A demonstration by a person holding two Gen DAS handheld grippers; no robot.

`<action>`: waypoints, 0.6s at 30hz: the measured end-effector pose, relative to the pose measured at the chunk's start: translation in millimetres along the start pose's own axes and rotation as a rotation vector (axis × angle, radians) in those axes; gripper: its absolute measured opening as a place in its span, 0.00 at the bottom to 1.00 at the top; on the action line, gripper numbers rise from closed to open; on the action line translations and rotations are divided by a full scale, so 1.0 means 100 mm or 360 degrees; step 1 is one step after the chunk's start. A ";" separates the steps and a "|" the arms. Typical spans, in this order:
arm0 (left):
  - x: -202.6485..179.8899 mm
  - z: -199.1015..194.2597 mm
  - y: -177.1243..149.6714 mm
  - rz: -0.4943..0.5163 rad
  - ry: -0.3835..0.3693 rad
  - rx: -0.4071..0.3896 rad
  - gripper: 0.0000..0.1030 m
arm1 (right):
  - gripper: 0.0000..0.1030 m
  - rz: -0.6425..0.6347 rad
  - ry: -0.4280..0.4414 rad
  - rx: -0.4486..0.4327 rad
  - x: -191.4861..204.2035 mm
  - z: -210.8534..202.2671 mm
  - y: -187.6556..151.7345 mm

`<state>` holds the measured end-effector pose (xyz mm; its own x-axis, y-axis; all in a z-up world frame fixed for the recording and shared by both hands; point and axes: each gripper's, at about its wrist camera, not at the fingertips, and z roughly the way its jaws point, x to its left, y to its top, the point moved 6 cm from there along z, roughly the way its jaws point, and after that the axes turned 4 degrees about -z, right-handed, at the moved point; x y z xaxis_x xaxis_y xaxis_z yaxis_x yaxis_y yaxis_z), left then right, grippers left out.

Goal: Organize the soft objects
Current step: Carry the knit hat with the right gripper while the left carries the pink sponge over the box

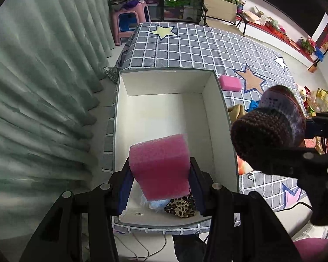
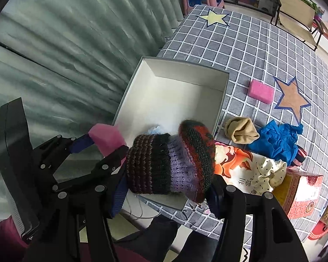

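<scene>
My left gripper (image 1: 160, 183) is shut on a pink sponge (image 1: 160, 166) and holds it over the near end of the white box (image 1: 220, 113). A leopard-print cloth (image 1: 180, 208) and a pale blue item (image 1: 156, 204) lie in the box's near corner. My right gripper (image 2: 166, 187) is shut on a striped knitted sock (image 2: 170, 166), held above the box's near right rim (image 2: 222, 100); it also shows in the left wrist view (image 1: 271, 131). The left gripper (image 2: 98, 150) and its sponge (image 2: 107, 137) show there too.
On the checked tablecloth (image 2: 251, 43) right of the box lie a second pink sponge (image 2: 261, 91), a tan sock (image 2: 240, 130), a blue crumpled cloth (image 2: 277, 139), a dotted cream cloth (image 2: 269, 174) and a red carton (image 2: 301, 194). Green curtains (image 1: 32, 87) hang at left.
</scene>
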<state>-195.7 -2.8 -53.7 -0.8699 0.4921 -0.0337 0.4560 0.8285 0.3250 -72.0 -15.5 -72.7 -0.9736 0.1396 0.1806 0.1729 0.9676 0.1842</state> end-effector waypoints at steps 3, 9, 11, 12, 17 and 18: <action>0.03 0.02 0.02 -0.0018 0.0010 0.0002 0.50 | 0.60 0.0001 0.0001 0.0003 -0.01 0.01 0.01; 0.06 0.08 0.04 -0.0041 0.0018 0.0023 0.50 | 0.60 -0.0018 0.0002 0.0024 -0.03 0.07 0.07; 0.06 0.10 0.04 -0.0042 0.0017 0.0032 0.50 | 0.60 -0.0025 0.0006 0.0031 -0.02 0.09 0.08; 0.06 0.11 0.04 -0.0041 0.0021 0.0036 0.50 | 0.60 -0.0029 0.0006 0.0035 -0.01 0.10 0.08; 0.10 0.17 0.00 -0.0045 0.0034 0.0068 0.50 | 0.60 -0.0036 0.0015 0.0057 -0.01 0.14 0.10; 0.10 0.18 0.00 -0.0048 0.0036 0.0074 0.50 | 0.60 -0.0035 0.0017 0.0060 -0.01 0.15 0.11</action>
<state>-201.4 7.1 -71.3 -0.8872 0.4609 -0.0210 0.4374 0.8547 0.2796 -70.9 -1.3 -85.8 -0.9754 0.1160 0.1875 0.1454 0.9777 0.1516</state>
